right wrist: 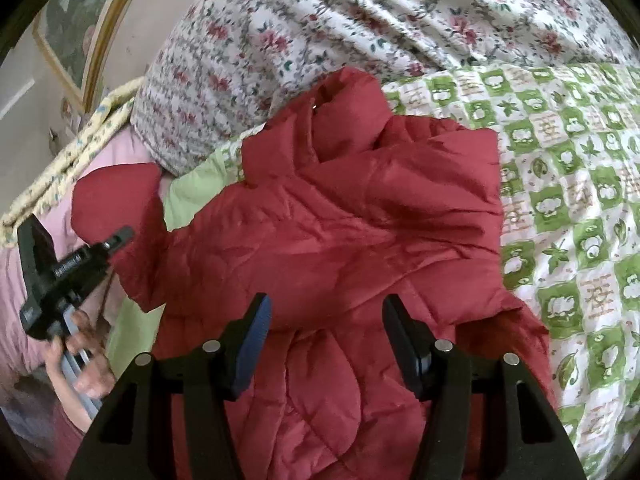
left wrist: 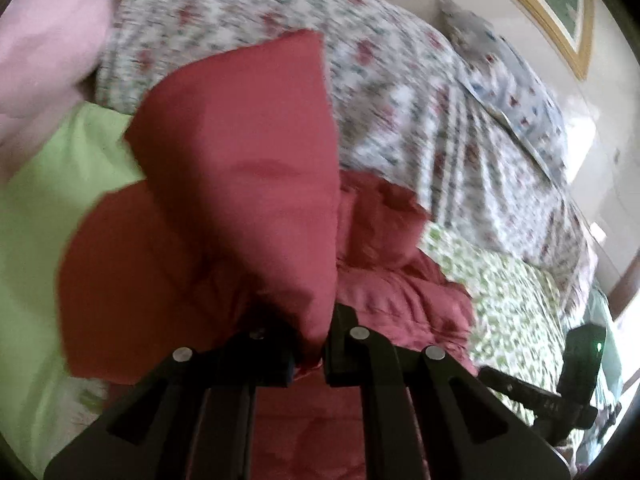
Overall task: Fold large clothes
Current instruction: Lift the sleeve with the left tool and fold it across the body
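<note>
A red padded jacket (right wrist: 340, 208) lies crumpled on the bed, collar toward the floral quilt. My left gripper (left wrist: 310, 344) is shut on the end of one sleeve (left wrist: 240, 160), which stands lifted and fills the middle of the left wrist view. In the right wrist view that sleeve (right wrist: 116, 196) rises at the far left above the left gripper's black body (right wrist: 60, 264), held by a hand (right wrist: 80, 360). My right gripper (right wrist: 326, 320) hovers open just over the jacket's lower body, its pads not pressing on the cloth.
The bed carries a green-and-white checked cover (right wrist: 568, 200) to the right and a bunched red-flowered quilt (right wrist: 320, 12) at the back. A patterned pillow (left wrist: 508, 92) lies by the wall under a framed picture (left wrist: 560, 12). Pink cloth (left wrist: 44, 60) and plain green sheet (left wrist: 48, 200) lie left.
</note>
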A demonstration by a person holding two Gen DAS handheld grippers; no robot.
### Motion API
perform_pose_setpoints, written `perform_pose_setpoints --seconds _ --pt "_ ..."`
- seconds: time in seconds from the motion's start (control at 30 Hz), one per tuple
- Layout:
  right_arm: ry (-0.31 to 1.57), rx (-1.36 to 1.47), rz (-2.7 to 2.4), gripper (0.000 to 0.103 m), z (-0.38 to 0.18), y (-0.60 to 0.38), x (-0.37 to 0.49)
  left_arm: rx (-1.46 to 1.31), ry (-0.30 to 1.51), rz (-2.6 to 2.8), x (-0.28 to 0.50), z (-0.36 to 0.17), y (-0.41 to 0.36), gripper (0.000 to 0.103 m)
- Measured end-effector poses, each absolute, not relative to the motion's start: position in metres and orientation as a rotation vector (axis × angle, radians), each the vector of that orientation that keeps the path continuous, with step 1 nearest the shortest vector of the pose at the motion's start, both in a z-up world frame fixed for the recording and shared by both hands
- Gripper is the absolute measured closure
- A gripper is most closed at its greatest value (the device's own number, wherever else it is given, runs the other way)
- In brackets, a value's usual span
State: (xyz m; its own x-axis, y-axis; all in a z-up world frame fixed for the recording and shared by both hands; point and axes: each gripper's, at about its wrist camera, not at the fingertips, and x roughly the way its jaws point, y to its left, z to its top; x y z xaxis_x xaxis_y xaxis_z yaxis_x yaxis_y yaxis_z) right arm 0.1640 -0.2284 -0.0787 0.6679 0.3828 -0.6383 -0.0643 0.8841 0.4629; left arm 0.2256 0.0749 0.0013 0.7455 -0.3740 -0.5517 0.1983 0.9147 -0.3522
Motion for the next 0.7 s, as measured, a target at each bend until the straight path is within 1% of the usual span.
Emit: perform_pose_setpoints --seconds 0.23,0.4,0.5,0.67,0.7 --pt "0.766 0.525 0.241 0.044 -0.075 -0.256 0.165 -0.194 0.709 -0.468 0.232 -0.014 -0.002 0.096" --pt "0.742 0.6 0.238 0.044 -0.072 -0.275 0.168 -0.103 0.783 -0.507 0.237 -0.05 -0.047 0.096" --pt "0.728 0.646 0.251 0.042 -0.071 -0.283 0.173 -0.092 0.809 -0.516 0.236 -0.063 -0.058 0.094" --pt "0.714 0.692 0.291 0.042 -0.067 -0.284 0.185 -0.088 0.82 -0.547 0.231 -0.064 -0.058 0.09" --pt "0.716 0.703 0.307 0.042 -0.067 -0.281 0.189 -0.091 0.824 -0.553 0.232 -0.066 -0.059 0.087"
